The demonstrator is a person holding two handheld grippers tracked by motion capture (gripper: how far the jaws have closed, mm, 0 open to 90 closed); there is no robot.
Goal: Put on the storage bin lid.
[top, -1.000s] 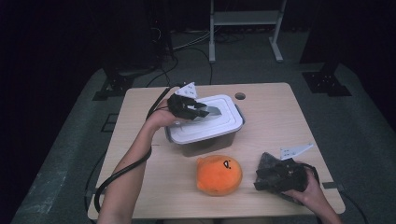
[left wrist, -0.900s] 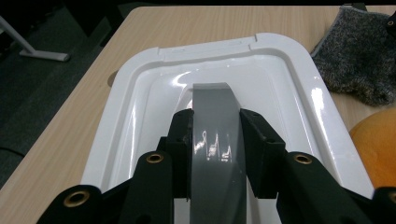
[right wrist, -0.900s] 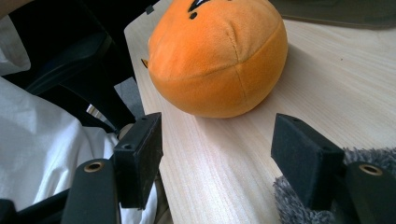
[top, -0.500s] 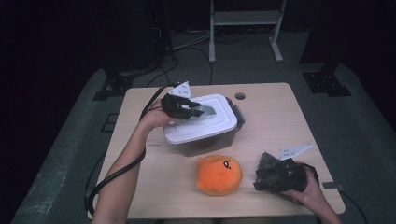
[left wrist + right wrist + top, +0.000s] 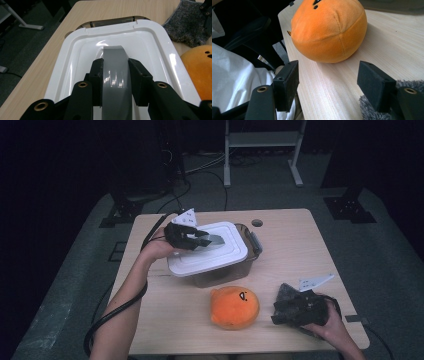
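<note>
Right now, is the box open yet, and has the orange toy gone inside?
The left gripper is shut on the grey handle of the white plastic lid, which sits askew over the clear plastic box, so opening looks underway. The round orange plush toy lies on the wooden table, untouched; the right gripper stands open beside it. Putting it in probably remains.

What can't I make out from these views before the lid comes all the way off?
- Inside of the clear bin: the white lid covers it in the high view and the left gripper view.
- Grey handle: its near end runs off the bottom edge of the left gripper view, between the left gripper jaws.
- Grey cloth: the right gripper covers much of it in the high view.
- Orange plush: its face is cut off by the top edge of the right gripper view.
</note>
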